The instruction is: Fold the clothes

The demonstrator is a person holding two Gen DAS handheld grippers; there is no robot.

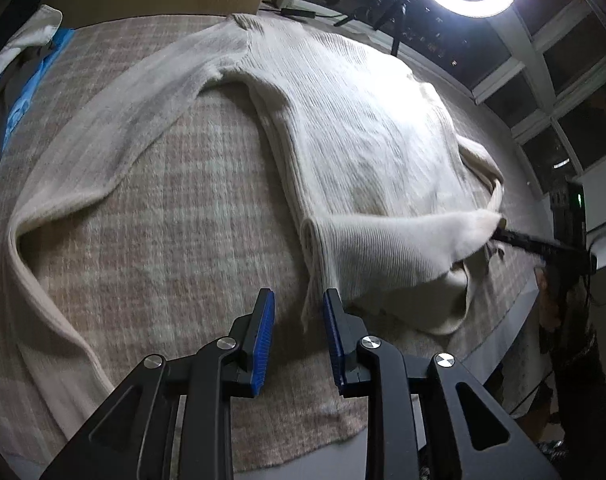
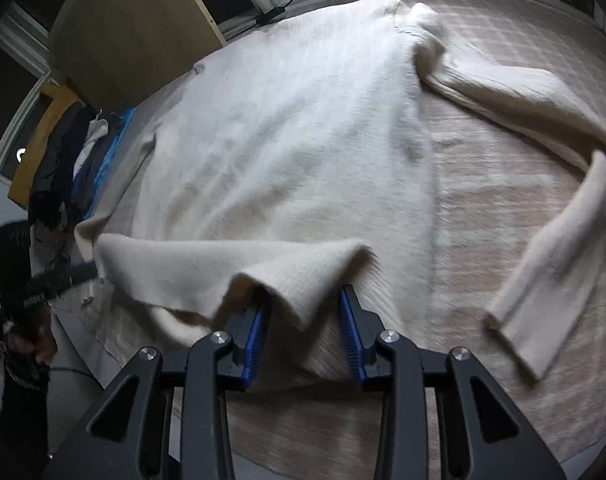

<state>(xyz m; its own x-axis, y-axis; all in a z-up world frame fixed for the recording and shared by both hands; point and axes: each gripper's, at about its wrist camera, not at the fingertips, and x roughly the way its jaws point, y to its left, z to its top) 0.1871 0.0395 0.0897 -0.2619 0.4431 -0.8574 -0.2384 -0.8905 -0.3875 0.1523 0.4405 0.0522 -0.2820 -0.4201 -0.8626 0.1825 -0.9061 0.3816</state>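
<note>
Cream sweater spread flat on the plaid-covered counter, hem corner lifted over the right tool, jaws apart with knit draped between them, left tool released, just short of the hem's near edge.

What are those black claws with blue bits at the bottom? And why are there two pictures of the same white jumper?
The claws are two grabbing tools, and a person holds one in each hand. Each tool has a small camera looking along its fingers. So one picture comes from the left gripper and the other from the right gripper. A cream sweater lies spread on a checked blanket, with its sleeves out. Both grippers are open at the sweater's bottom edge. That edge drapes over the right gripper's fingers, lifted a little, but nothing looks pinched.
</note>
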